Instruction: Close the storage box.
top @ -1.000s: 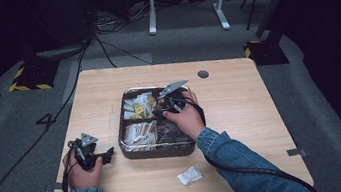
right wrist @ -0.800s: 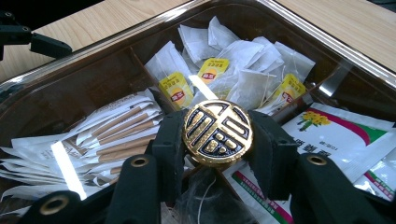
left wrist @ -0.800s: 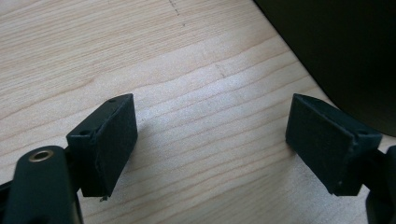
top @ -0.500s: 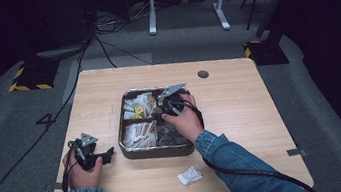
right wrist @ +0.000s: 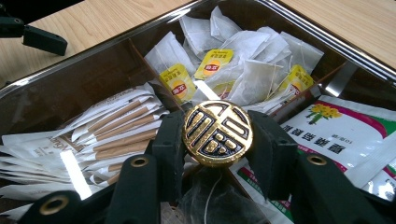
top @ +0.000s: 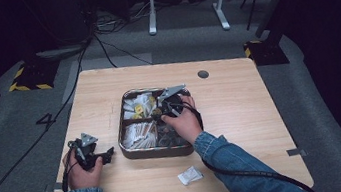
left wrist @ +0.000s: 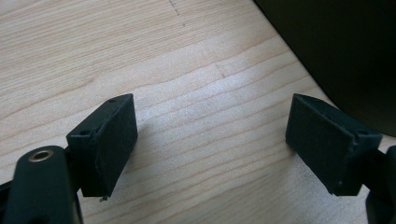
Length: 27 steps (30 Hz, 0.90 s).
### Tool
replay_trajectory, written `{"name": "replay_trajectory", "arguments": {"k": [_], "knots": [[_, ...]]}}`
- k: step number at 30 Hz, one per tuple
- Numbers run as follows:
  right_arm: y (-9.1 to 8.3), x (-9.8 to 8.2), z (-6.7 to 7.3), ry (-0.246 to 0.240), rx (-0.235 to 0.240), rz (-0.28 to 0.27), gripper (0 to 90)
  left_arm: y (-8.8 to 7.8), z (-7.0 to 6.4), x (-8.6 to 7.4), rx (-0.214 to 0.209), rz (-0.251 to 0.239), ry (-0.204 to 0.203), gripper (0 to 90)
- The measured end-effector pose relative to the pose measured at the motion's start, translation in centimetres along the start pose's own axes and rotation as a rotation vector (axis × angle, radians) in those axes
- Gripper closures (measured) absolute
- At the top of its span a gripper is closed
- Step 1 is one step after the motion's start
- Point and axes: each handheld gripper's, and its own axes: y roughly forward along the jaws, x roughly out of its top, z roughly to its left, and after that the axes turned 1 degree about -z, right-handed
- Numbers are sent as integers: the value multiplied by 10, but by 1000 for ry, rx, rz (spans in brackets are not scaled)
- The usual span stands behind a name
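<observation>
A metal tray (top: 129, 155) with wooden dividers sits mid-table, its compartments holding tea bags (right wrist: 243, 56), paper stick sachets (right wrist: 116, 126) and printed packets (right wrist: 345, 126). My right gripper (right wrist: 217, 140) hovers over the tray's middle, shut on a round gold and black medallion (right wrist: 217, 133) held upright between its pads. In the high view that right gripper (top: 168, 109) is above the tray's centre. My left gripper (top: 101, 157) rests on the wood left of the tray; in the left gripper view it (left wrist: 210, 140) stands open over bare wood, nothing between its jaws.
A small white sachet (top: 190, 175) lies on the table near the front edge, right of centre. A round cable hole (top: 203, 74) is at the table's back. The tray's dark wall (left wrist: 345, 51) is close on the right in the left gripper view.
The right hand has shifted slightly over the tray's middle. The left gripper has stayed where it was.
</observation>
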Motion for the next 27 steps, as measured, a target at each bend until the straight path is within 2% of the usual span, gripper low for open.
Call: {"name": "replay_trajectory", "arguments": {"k": [14, 23, 27], "knots": [[1, -3, 1, -21, -12, -11, 583, 0, 0, 0, 0, 1, 0, 170], [-7, 2, 3, -35, -17, -59, 488, 0, 0, 0, -1, 1, 0, 170], [-15, 3, 0, -22, -15, -83, 450, 0, 0, 0, -3, -1, 0, 170]]}}
